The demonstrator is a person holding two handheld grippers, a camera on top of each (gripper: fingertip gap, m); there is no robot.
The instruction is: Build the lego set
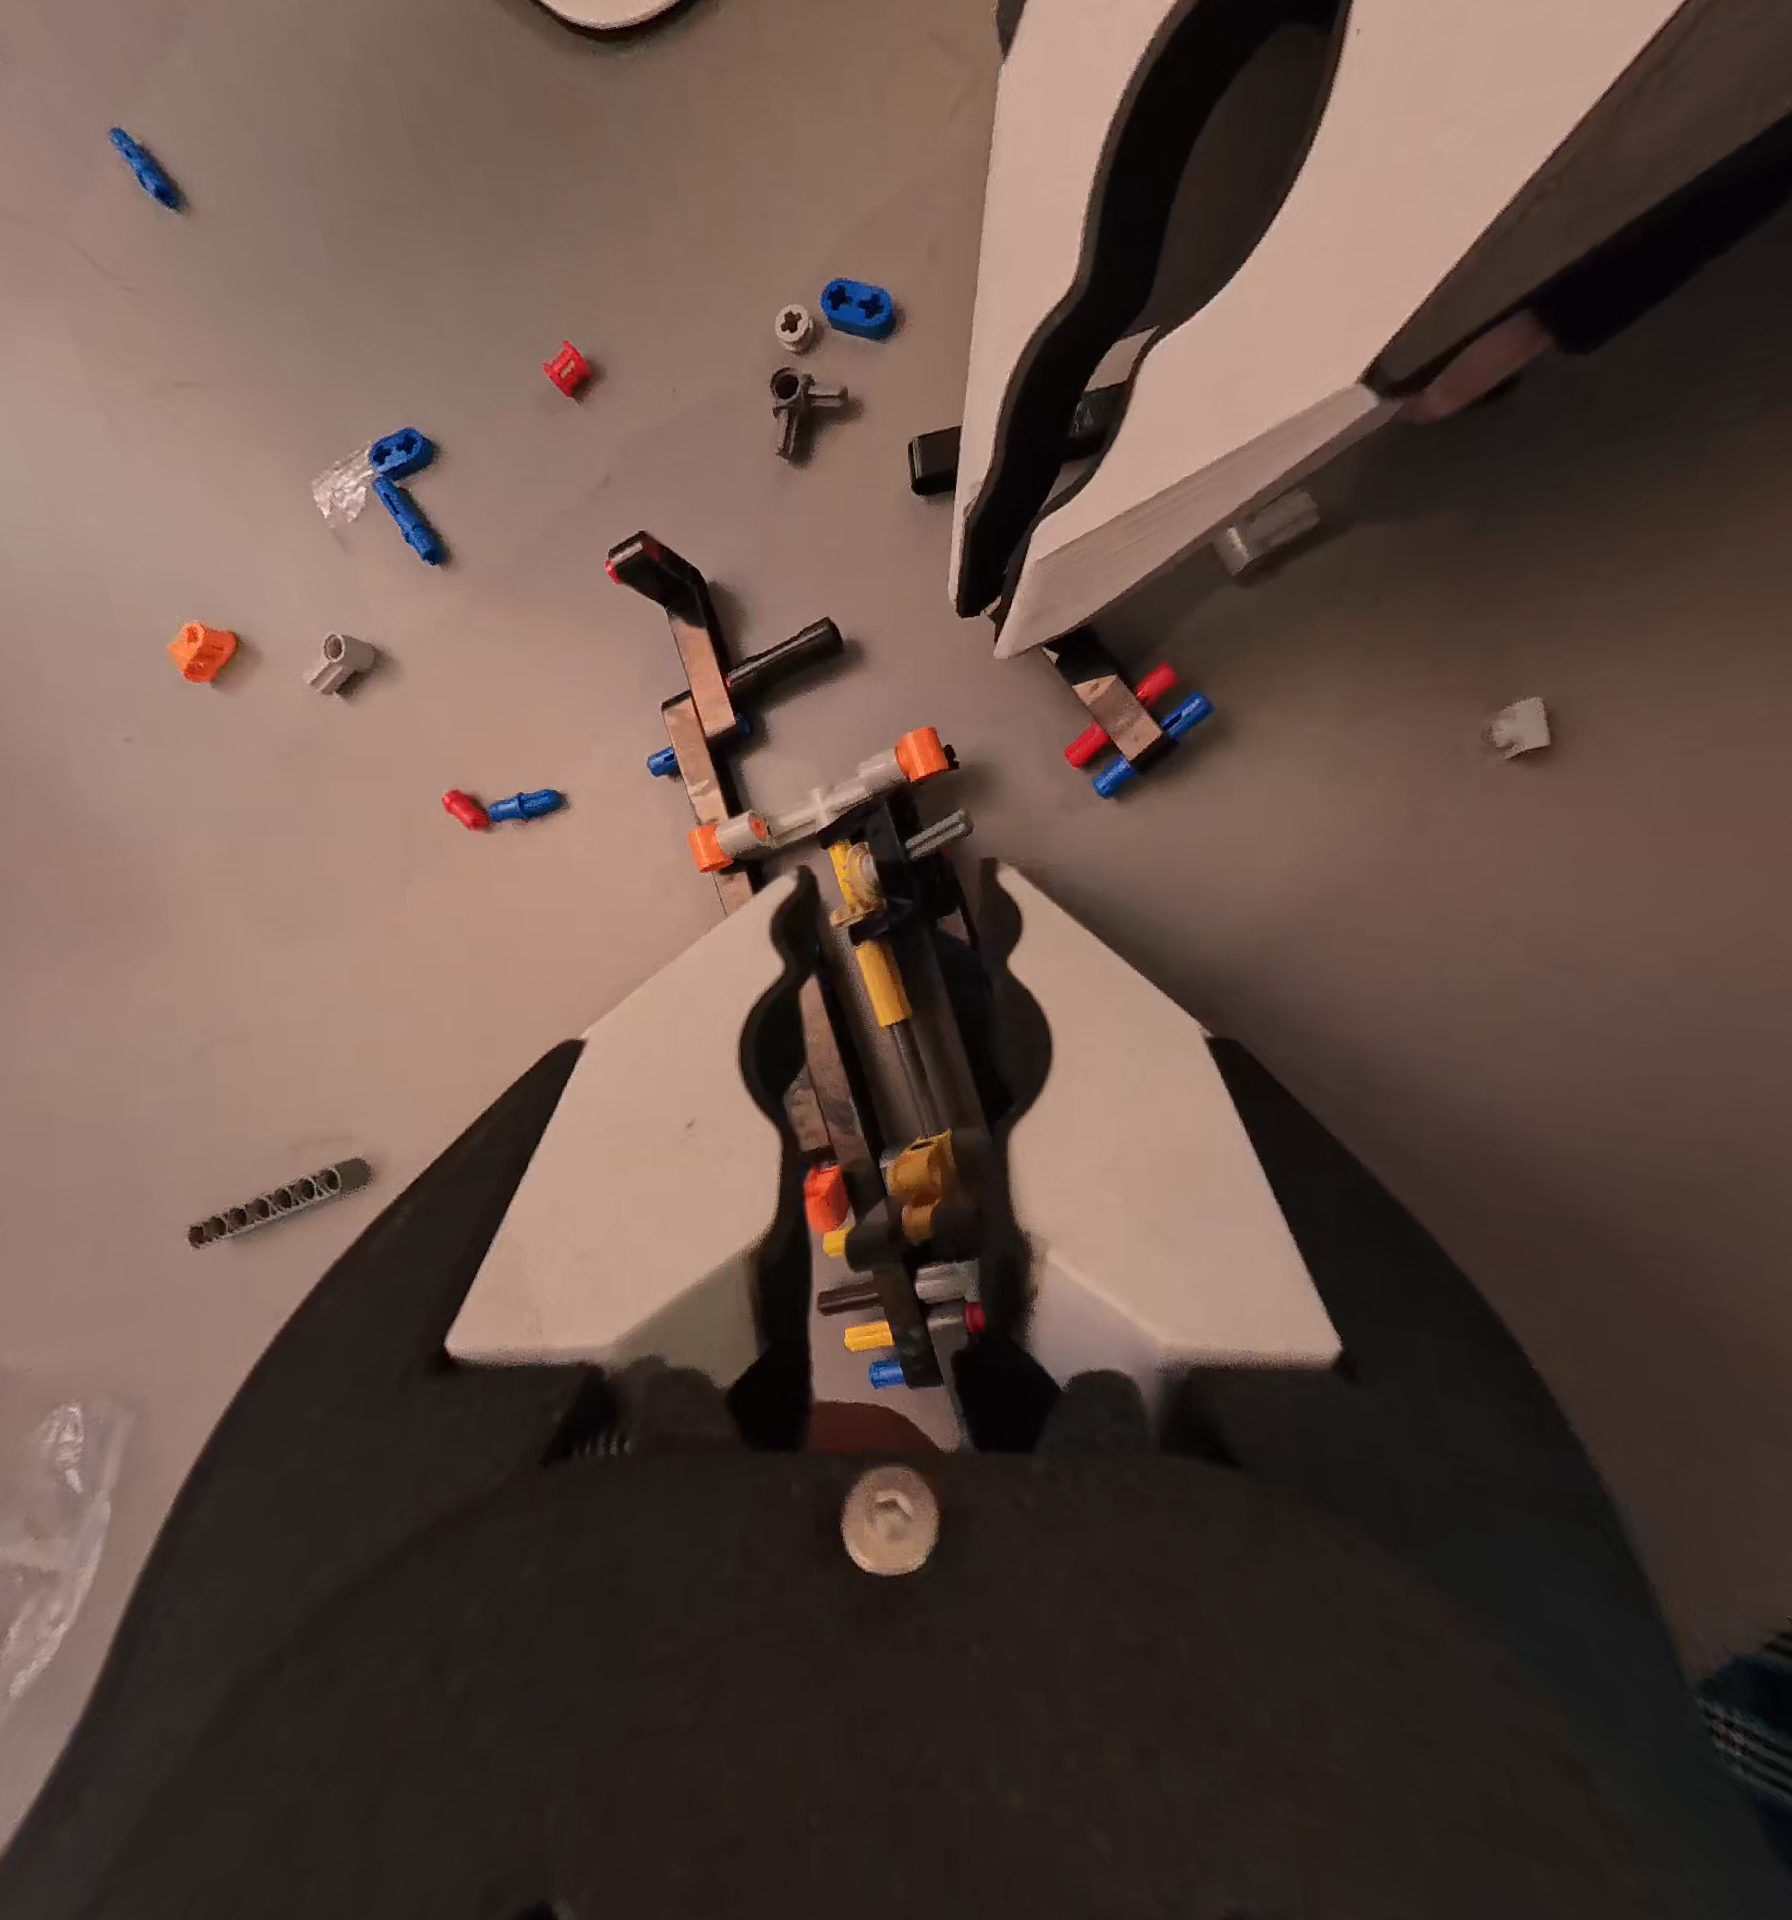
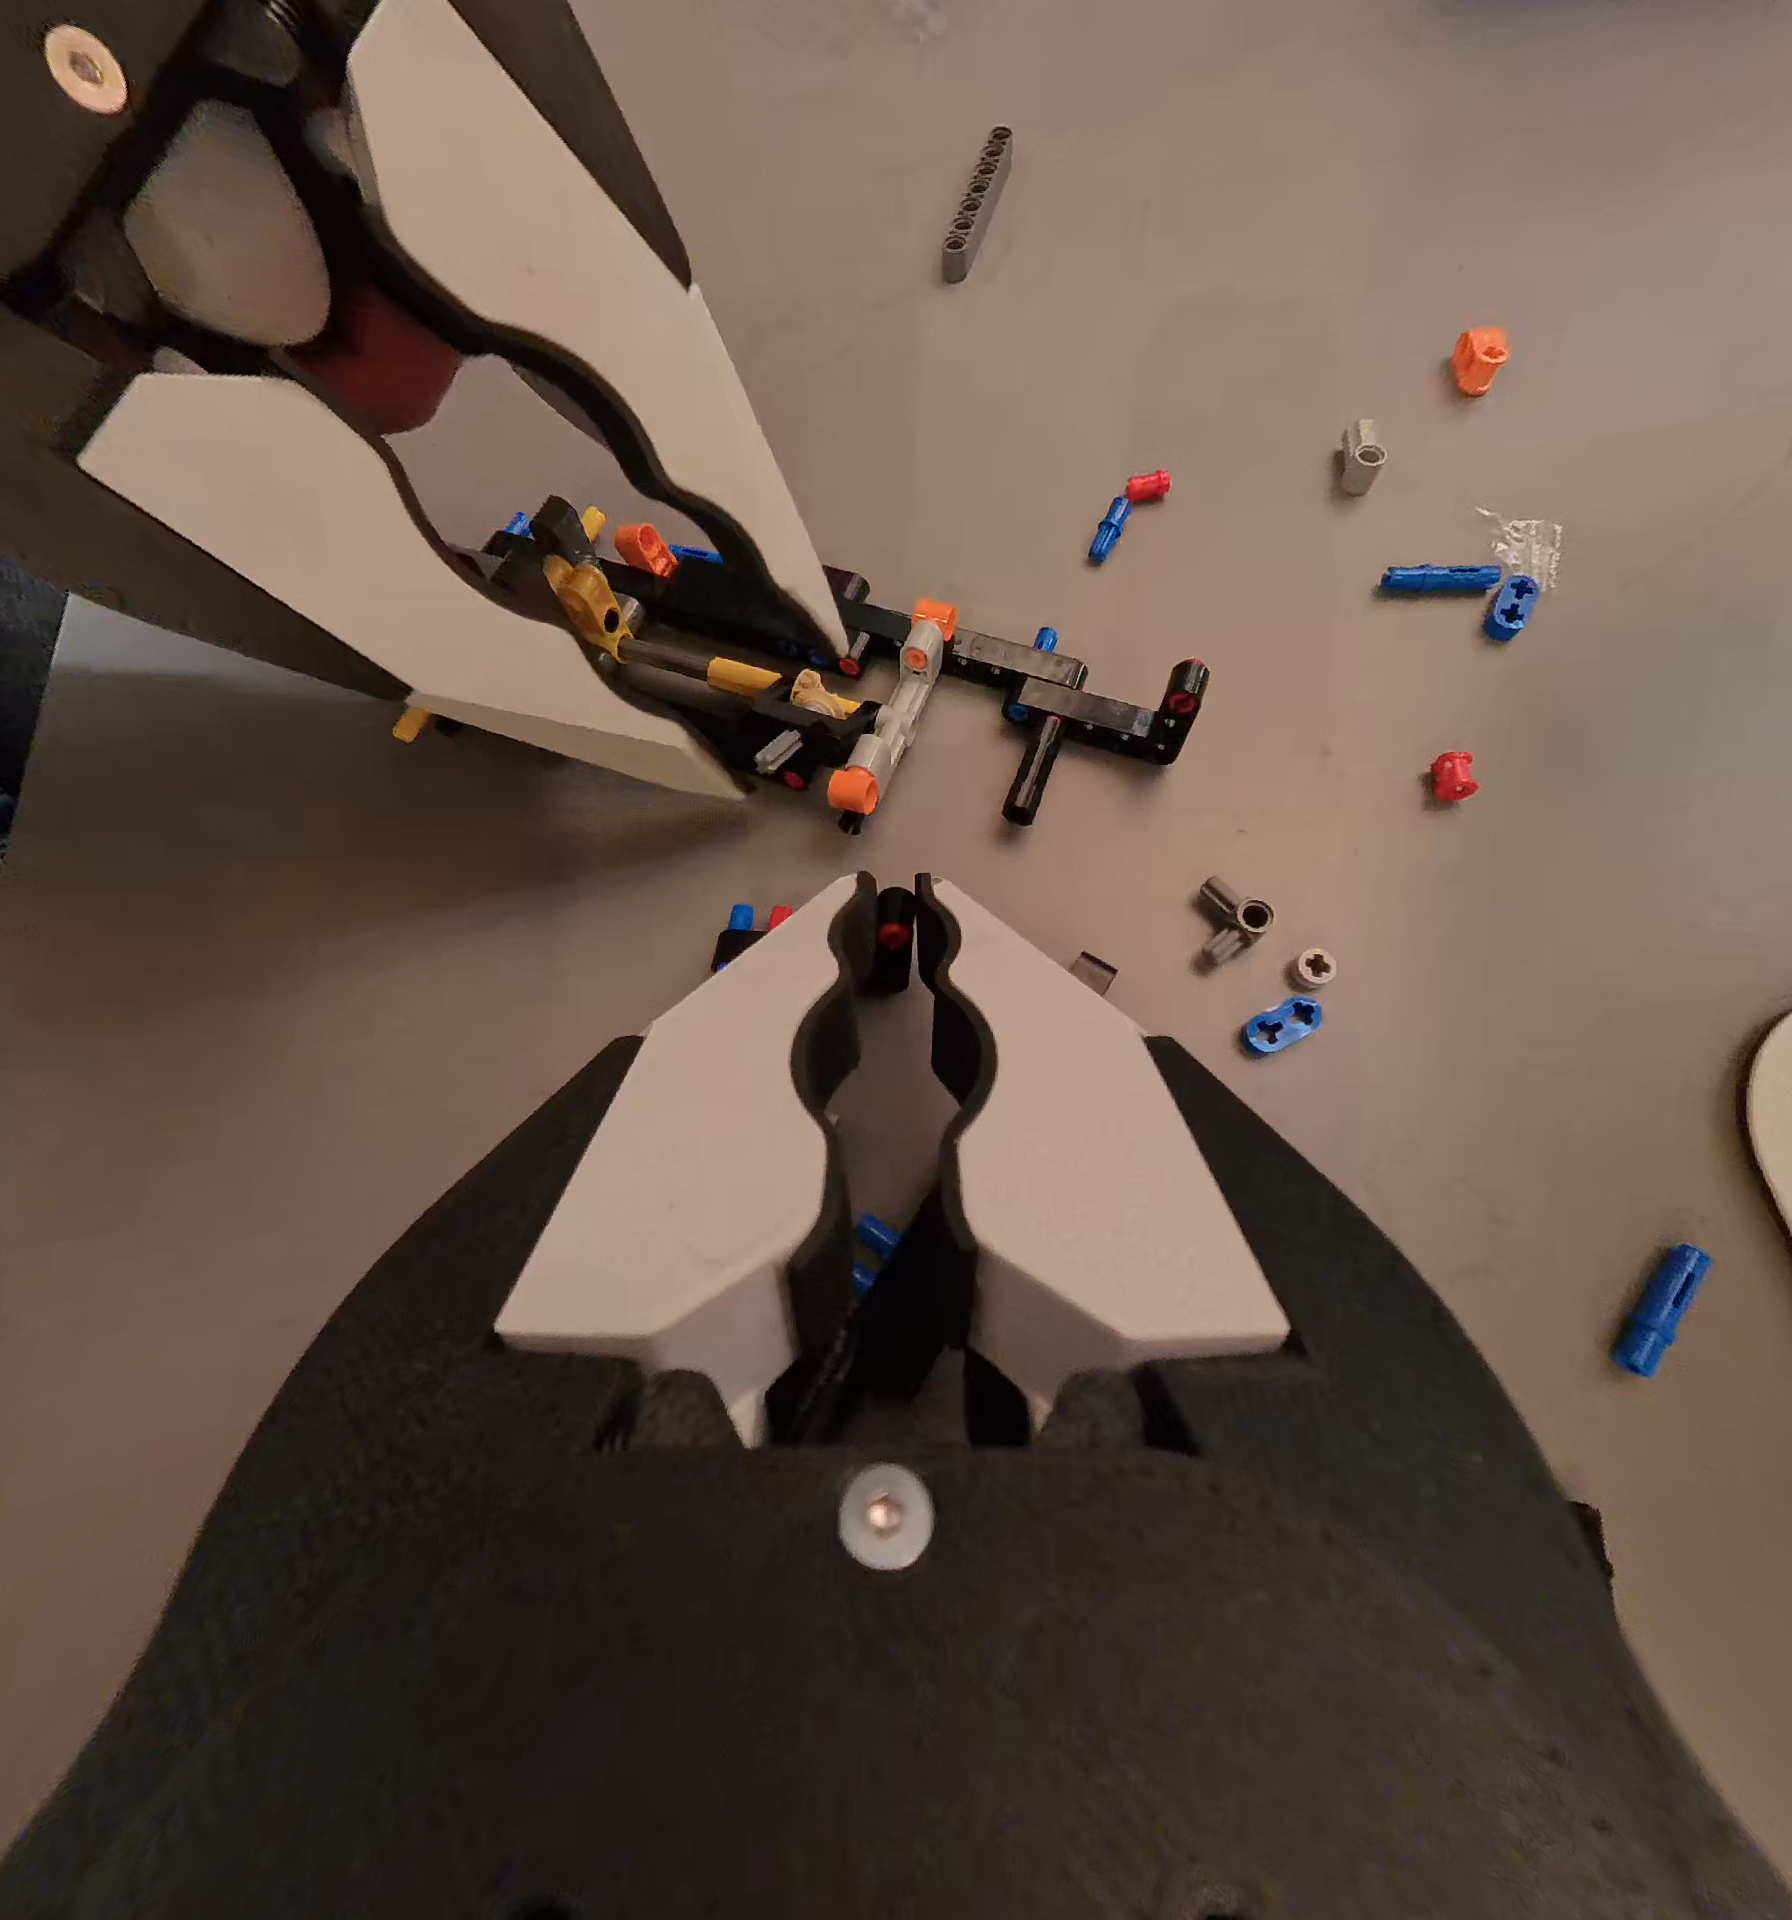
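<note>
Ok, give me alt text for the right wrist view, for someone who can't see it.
The right gripper is shut on a black beam with red and blue pins, just above the grey table. Across from it, the left gripper clamps the main black-and-yellow assembly against the table. Loose blue, red, orange and grey parts lie scattered to the right.

My left claw [image 1: 897,883] is clamped around the half-built lego frame [image 1: 892,1039], a long black piece with a yellow rod, orange ends and grey crossbar, lying flat on the table. My right claw [image 2: 890,883] pinches a short black beam [image 2: 890,940] carrying red and blue pins.
</note>
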